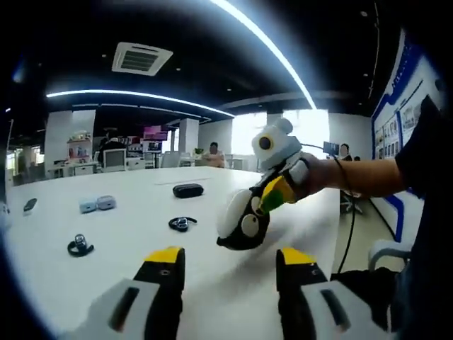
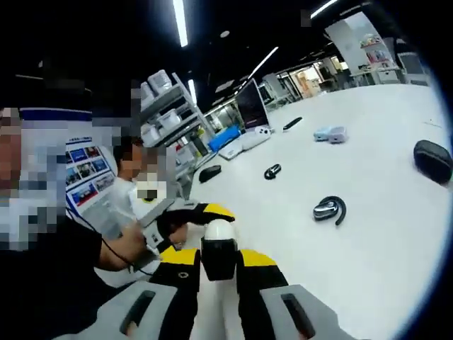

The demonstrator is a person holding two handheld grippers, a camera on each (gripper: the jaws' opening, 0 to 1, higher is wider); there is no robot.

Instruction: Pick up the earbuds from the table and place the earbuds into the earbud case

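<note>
Two black ear-hook earbuds lie on the white table (image 1: 212, 297), one (image 1: 182, 224) near the middle and one (image 1: 80, 246) further left. They show again as a near earbud (image 2: 329, 209) and a far earbud (image 2: 272, 171). The closed black earbud case (image 1: 187, 190) (image 2: 433, 159) sits apart from them. My left gripper (image 1: 230, 261) hovers open over the table, nothing between its jaws. My right gripper (image 1: 241, 223) (image 2: 218, 261), held by a hand, hangs just above the table, right of the near earbud. A white-and-grey piece (image 2: 218, 244) fills its narrow gap; I cannot tell what that is.
Two pale blue cases (image 1: 97, 205) (image 2: 330, 133) and a dark flat item (image 1: 30, 205) (image 2: 291, 123) lie further off. A monitor (image 2: 251, 106) and white devices (image 2: 244, 145) stand at one table end. The person's arm (image 1: 361, 177) reaches in; someone sits beyond the table (image 1: 212, 154).
</note>
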